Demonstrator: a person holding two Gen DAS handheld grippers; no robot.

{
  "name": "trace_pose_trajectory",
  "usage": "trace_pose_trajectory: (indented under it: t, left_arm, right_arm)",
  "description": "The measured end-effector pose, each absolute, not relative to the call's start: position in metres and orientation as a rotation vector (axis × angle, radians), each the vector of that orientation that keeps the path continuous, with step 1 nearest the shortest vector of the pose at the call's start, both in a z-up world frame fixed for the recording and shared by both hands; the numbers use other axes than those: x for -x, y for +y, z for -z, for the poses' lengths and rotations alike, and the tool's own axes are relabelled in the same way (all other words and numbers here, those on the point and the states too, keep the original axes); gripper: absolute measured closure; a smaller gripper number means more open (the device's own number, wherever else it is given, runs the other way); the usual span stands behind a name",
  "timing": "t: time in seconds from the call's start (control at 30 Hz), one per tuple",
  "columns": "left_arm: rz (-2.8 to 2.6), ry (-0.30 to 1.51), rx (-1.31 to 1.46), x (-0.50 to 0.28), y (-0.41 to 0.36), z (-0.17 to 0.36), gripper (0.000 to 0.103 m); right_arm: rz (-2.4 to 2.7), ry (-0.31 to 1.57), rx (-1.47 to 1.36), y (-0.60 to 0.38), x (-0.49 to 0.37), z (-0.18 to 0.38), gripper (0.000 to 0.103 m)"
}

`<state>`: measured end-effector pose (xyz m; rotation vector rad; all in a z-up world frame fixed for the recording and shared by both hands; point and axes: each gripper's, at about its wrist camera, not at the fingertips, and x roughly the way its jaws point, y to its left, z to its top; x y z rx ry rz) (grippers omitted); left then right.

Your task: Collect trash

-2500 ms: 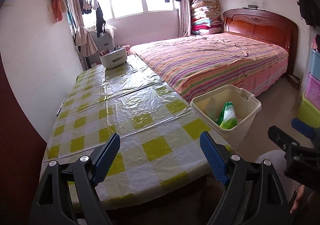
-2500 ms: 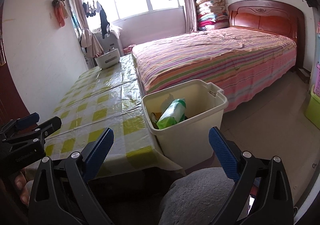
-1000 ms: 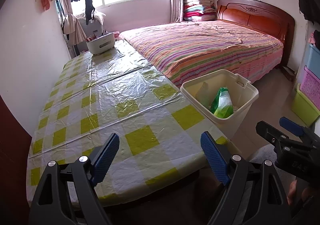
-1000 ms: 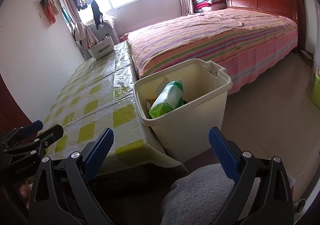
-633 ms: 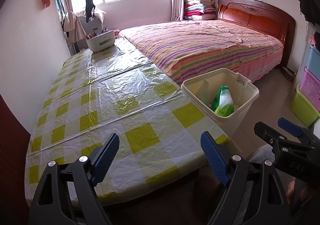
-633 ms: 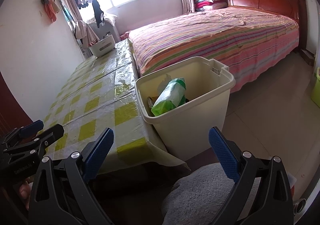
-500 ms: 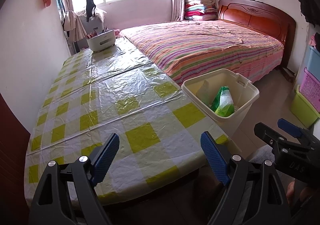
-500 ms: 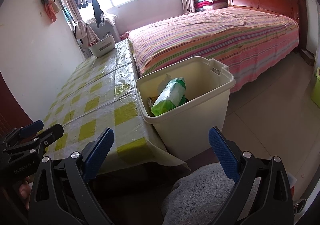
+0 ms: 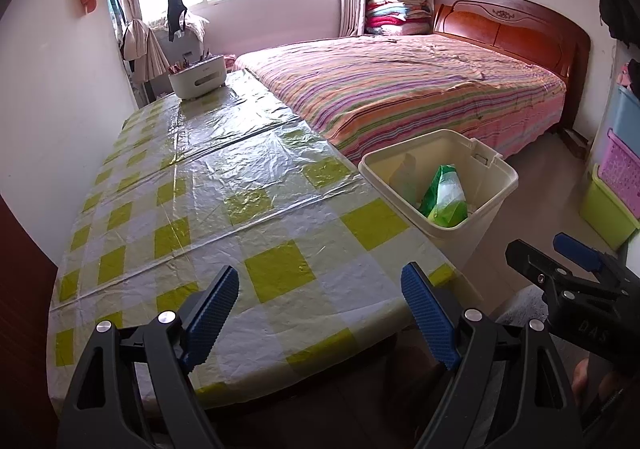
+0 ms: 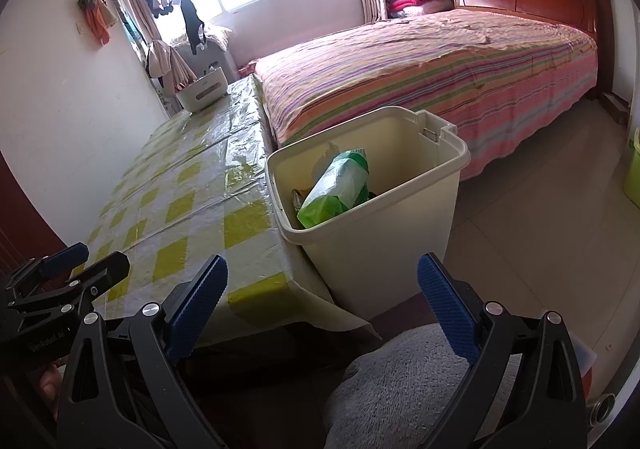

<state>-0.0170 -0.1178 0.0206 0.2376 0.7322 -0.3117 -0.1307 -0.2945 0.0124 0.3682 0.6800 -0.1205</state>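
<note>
A cream plastic bin [image 9: 496, 173] [image 10: 384, 245] stands on the floor against the table's right edge. Inside it lies a green and white packet [image 9: 446, 195] [image 10: 340, 185] with other scraps beneath. My left gripper [image 9: 320, 309] hangs open over the near edge of the table with nothing between its blue pads. My right gripper [image 10: 322, 299] is open too, held low in front of the bin, empty. Each gripper shows at the side of the other's view.
The table [image 9: 208, 185] wears a yellow-and-white checked plastic cloth. A white caddy [image 9: 197, 80] sits at its far end. A striped bed [image 9: 400, 89] runs along the right. Coloured storage boxes [image 9: 612, 185] stand by the right wall. A grey-clad knee [image 10: 400, 389] is below.
Over the last second nothing has moved. Since the oldest frames both views had shifted slightly, bringing the bin and table a little closer and lower in view.
</note>
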Motion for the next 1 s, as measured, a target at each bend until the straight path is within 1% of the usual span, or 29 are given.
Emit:
trace_pose_trajectory:
  t: [1.0]
  left_arm:
    - [0.361,0.754,-0.288,0.012,-0.152,-0.013,0.022]
  right_arm:
    - [0.142,0.696,-0.433,-0.323,0.124,0.007,0.009]
